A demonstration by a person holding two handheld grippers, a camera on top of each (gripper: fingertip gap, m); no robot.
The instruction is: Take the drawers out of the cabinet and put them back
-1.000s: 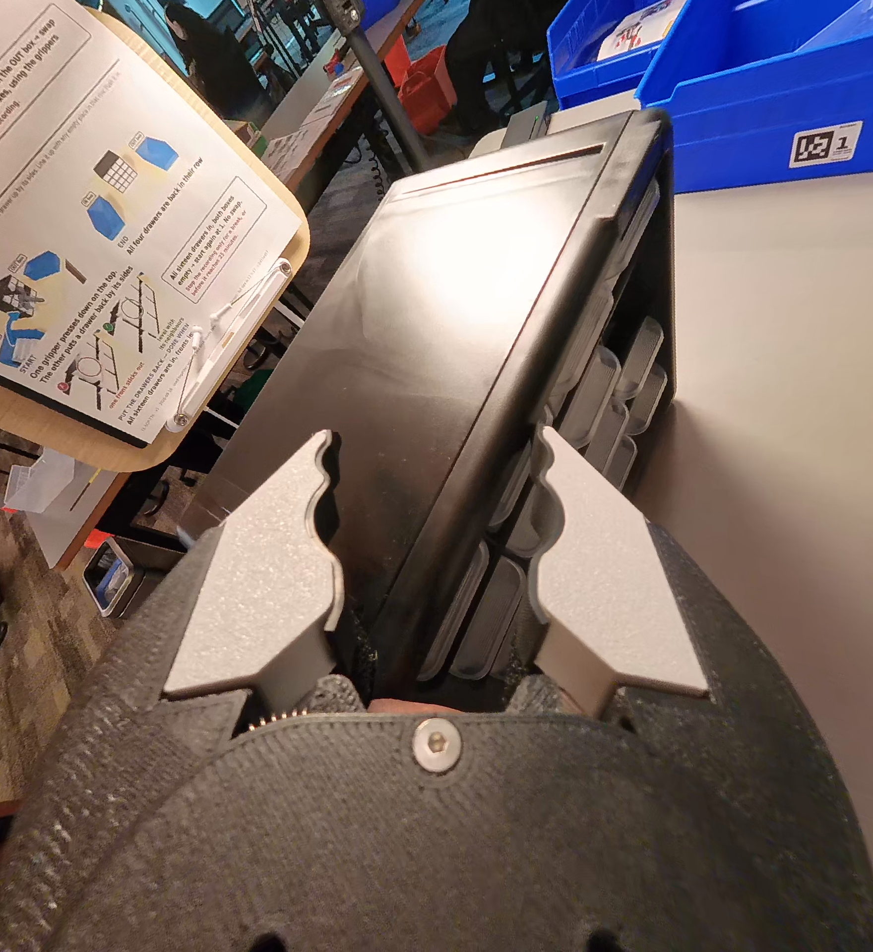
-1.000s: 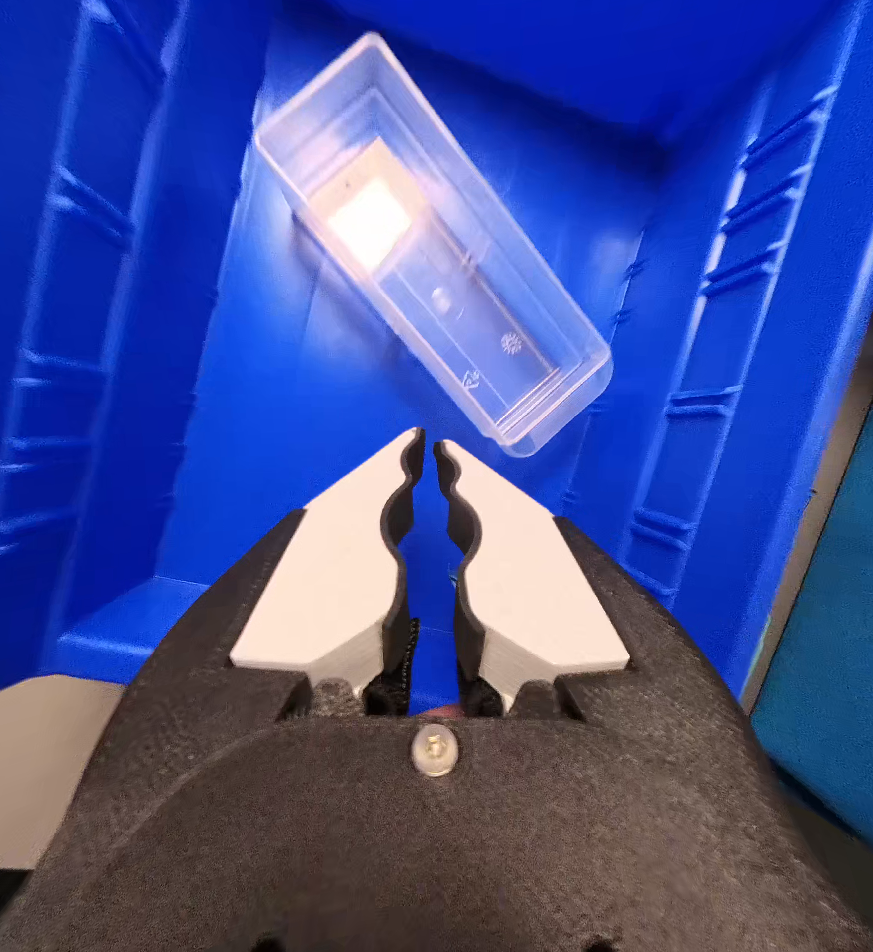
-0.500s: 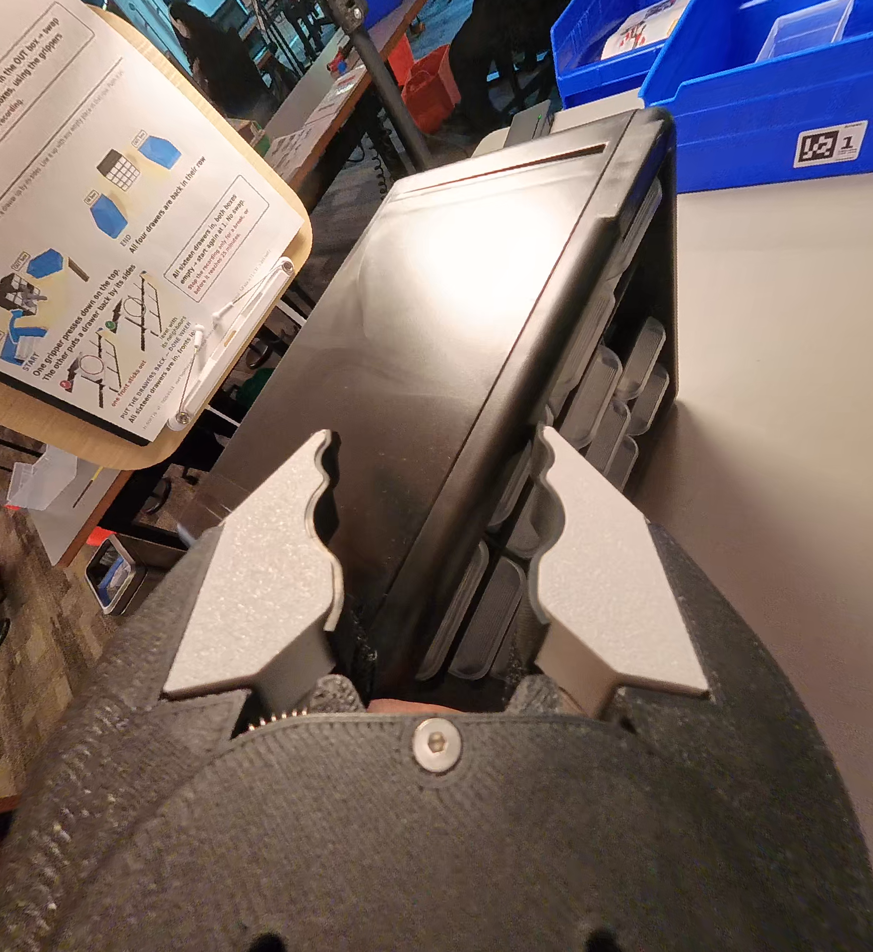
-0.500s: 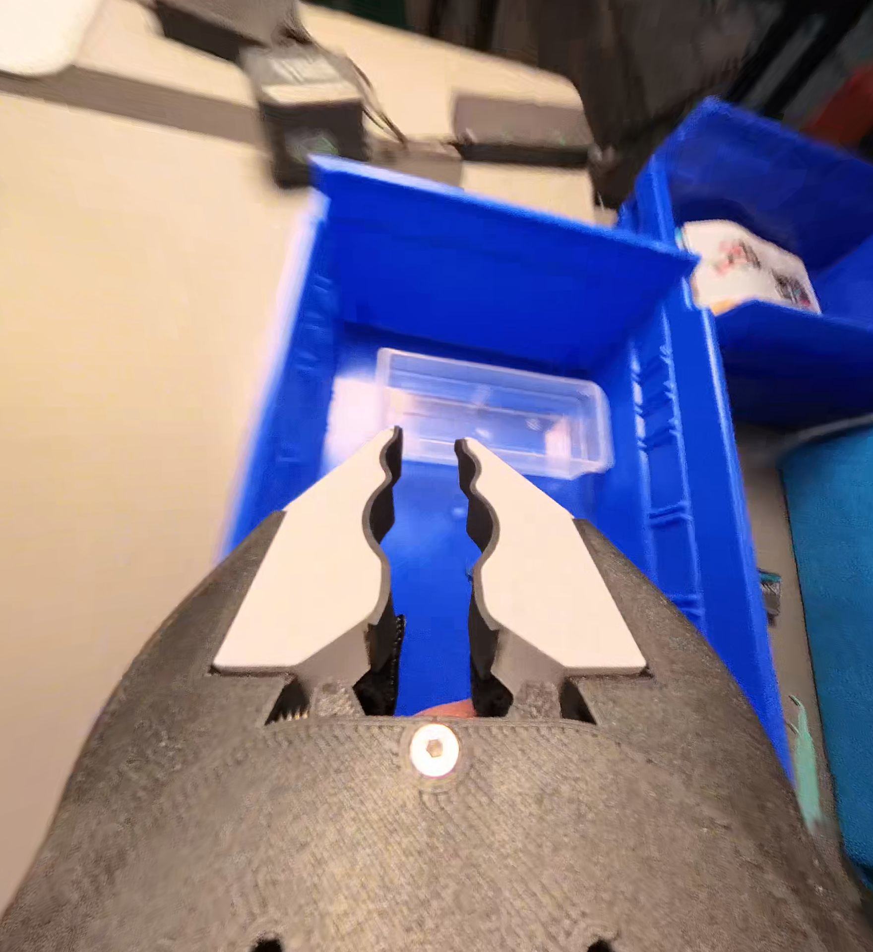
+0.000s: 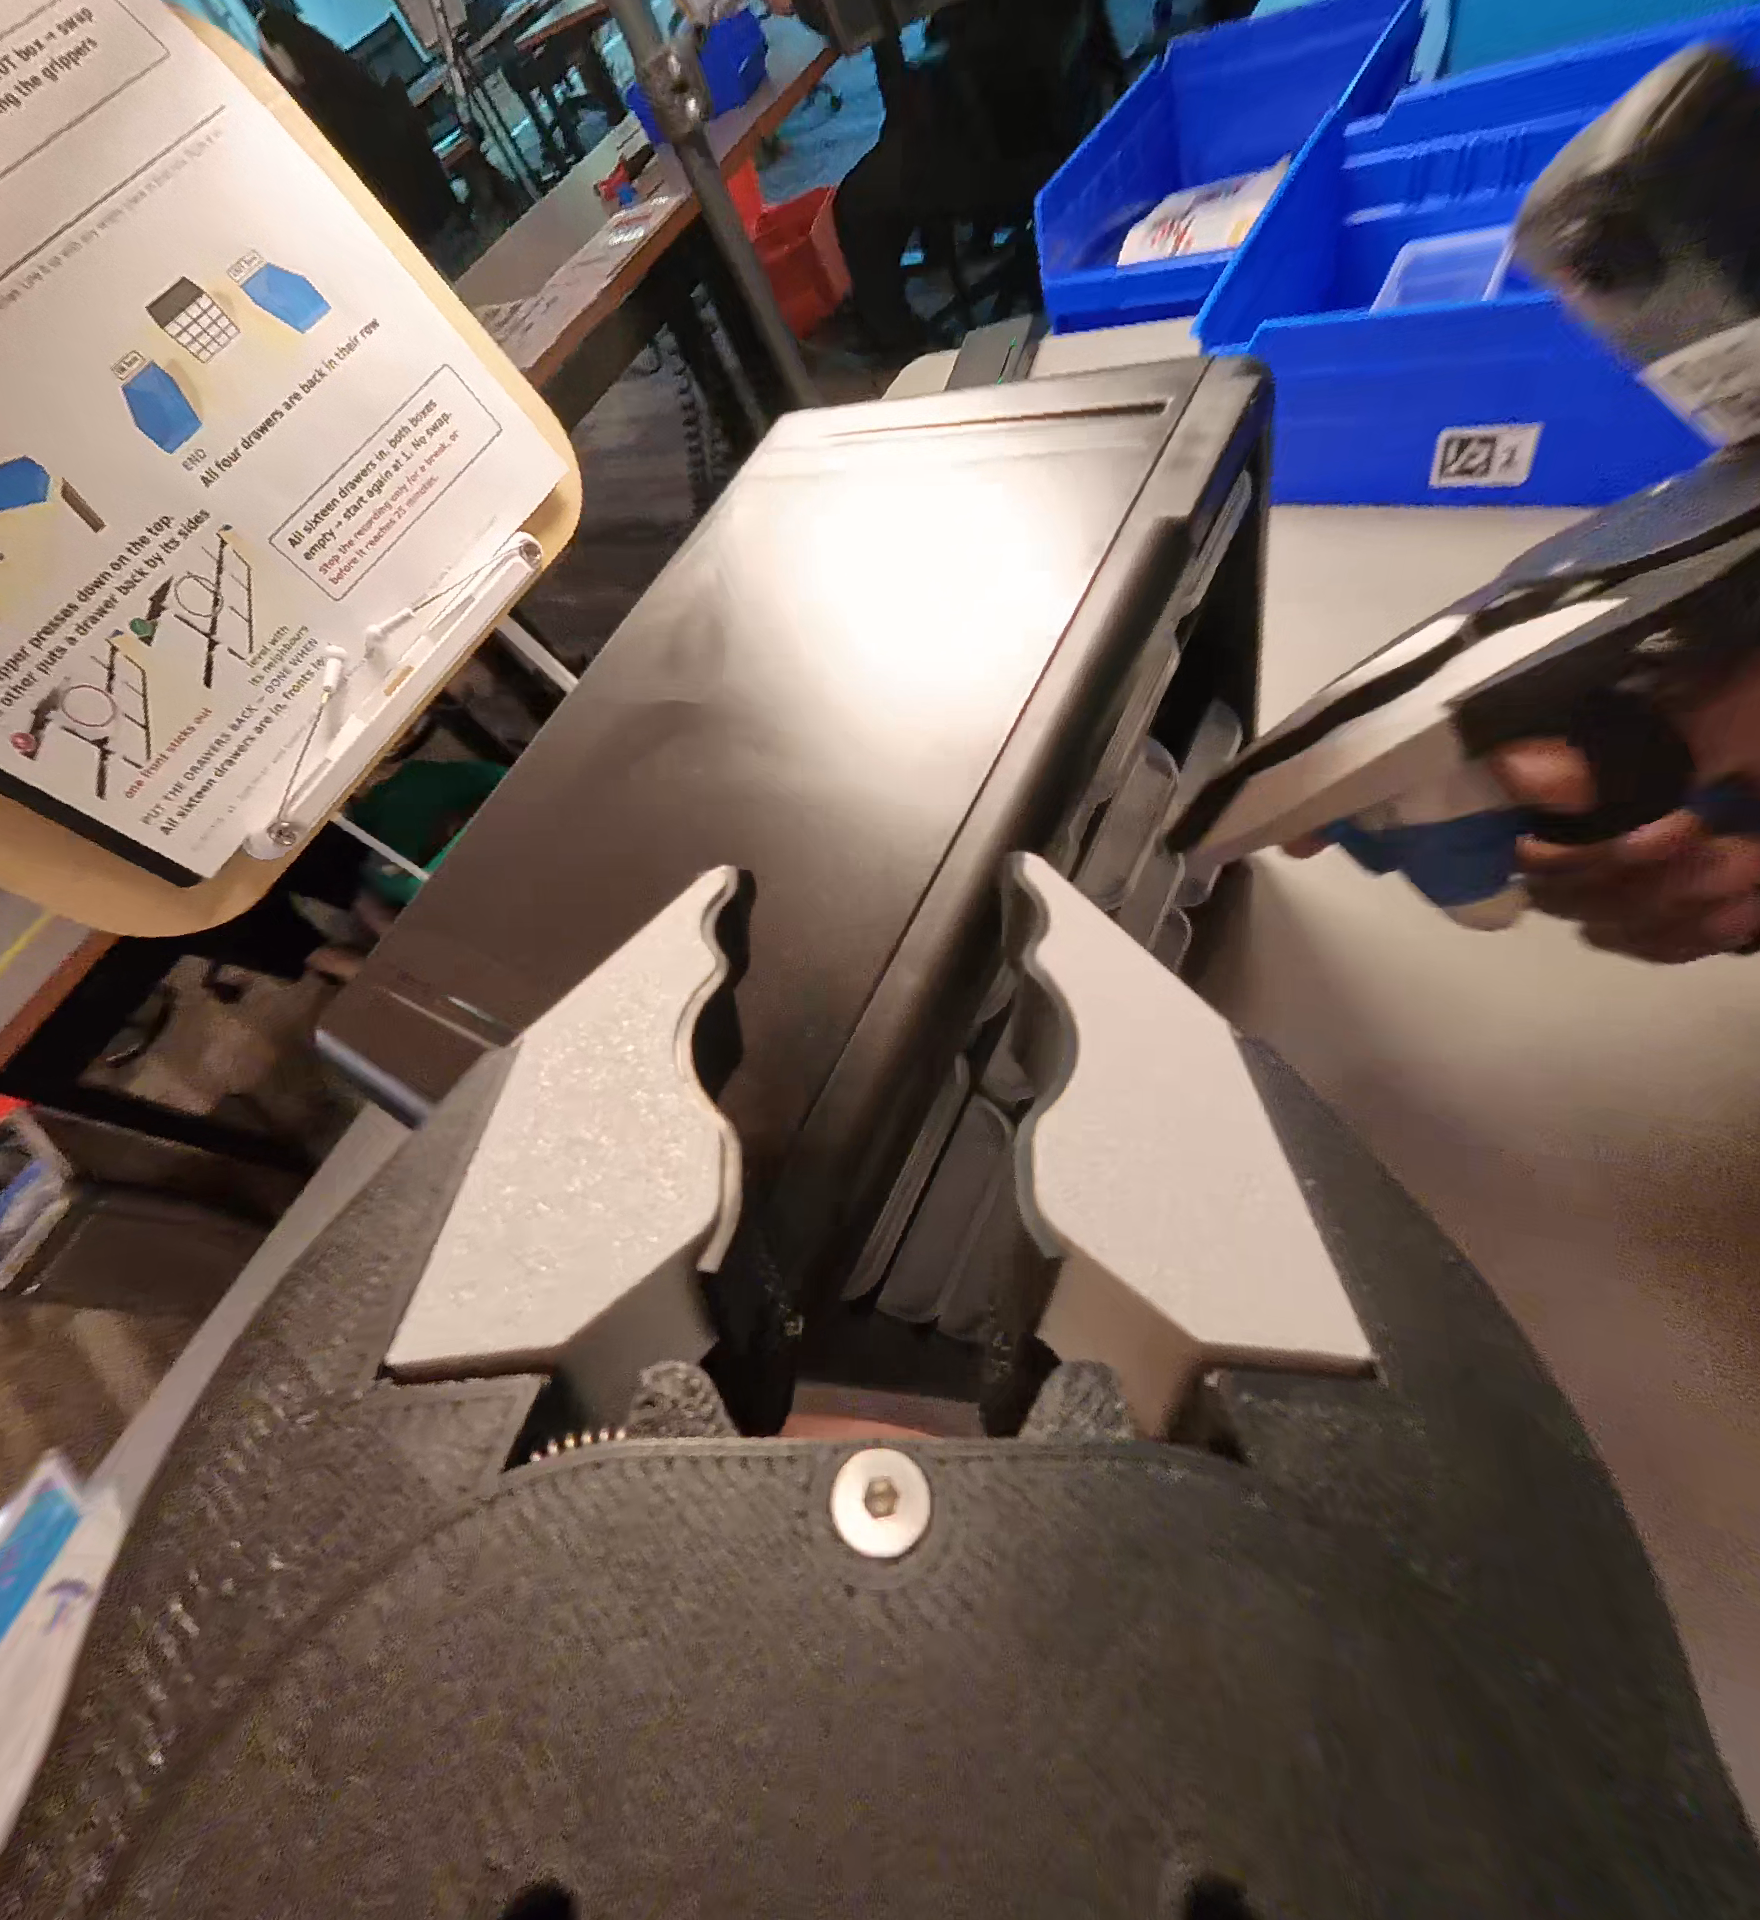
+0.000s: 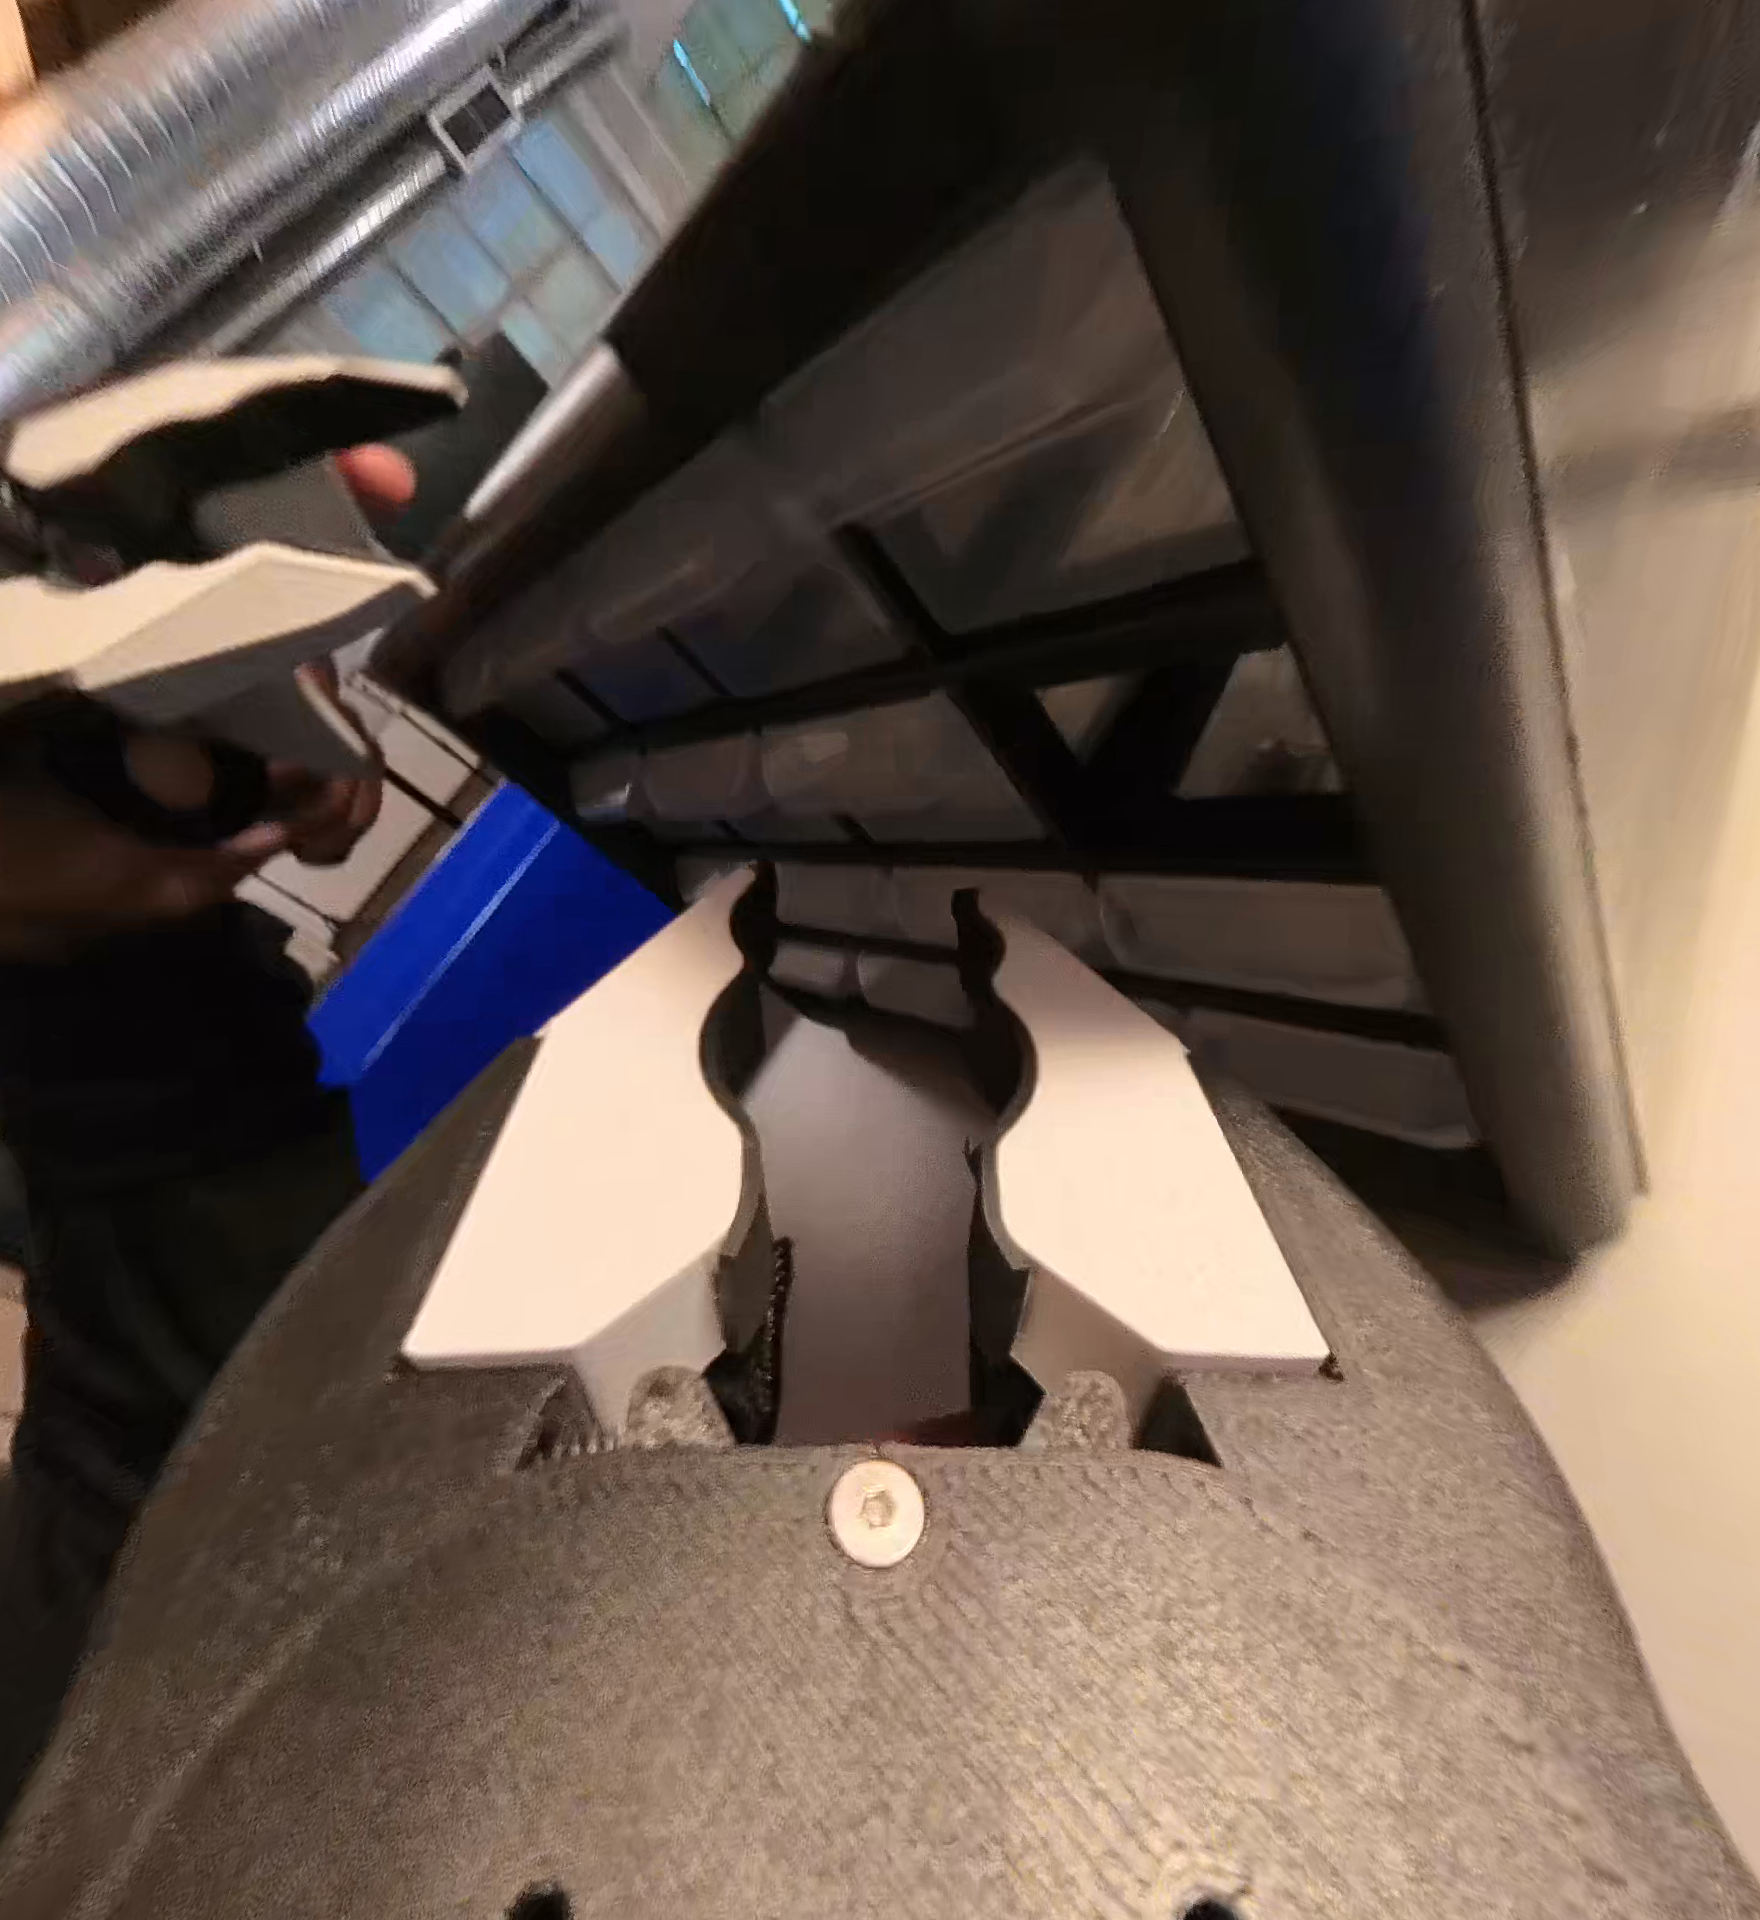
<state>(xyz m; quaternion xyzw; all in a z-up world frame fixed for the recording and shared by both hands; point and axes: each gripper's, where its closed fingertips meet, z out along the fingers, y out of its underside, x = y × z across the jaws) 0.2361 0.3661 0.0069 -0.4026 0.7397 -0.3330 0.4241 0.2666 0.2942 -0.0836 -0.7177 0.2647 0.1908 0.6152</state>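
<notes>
Left wrist view shows the left gripper (image 5: 871, 925) spread astride the cabinet's (image 5: 855, 665) top front edge, its pads pressing on nothing. The right gripper (image 6: 860, 914) is at the cabinet front, fingers apart and empty, tips just before the lower drawers (image 6: 1260, 925). The drawers sit in the cabinet's rows; one slot looks empty, and a clear drawer (image 5: 1442, 272) lies in the bin (image 5: 1416, 405) behind the cabinet. Judged by looks, the drawers are light, thin, stiff, smooth plastic, likely to slip or flex. The protruding front lip seems the best hold, with the cabinet top pressed down, since the cabinet looks light enough to slide.
</notes>
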